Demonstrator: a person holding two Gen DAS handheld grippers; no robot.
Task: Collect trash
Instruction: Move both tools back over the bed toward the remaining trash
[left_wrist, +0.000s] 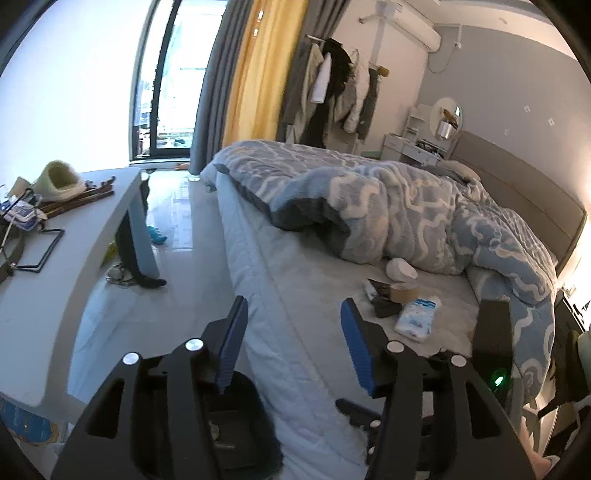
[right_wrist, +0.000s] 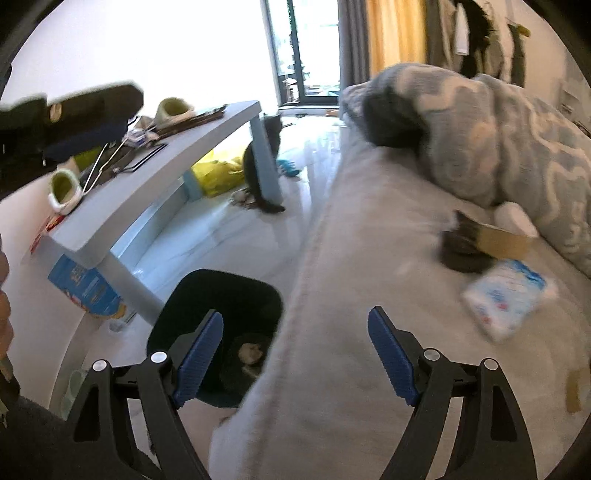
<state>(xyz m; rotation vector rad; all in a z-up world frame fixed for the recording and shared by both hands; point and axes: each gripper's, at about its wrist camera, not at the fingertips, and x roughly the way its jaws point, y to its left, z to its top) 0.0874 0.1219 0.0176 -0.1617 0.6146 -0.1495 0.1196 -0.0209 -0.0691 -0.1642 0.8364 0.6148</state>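
While both grippers hang released, empty: left gripper, right gripper. Trash bin lower centre, beside bed. Tissue pack, wrappers mid-right on mattress. Step: reaching; next needs clean pinch.

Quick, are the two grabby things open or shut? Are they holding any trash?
Left hand-held gripper: open, holding nothing.
Right hand-held gripper: open, holding nothing.
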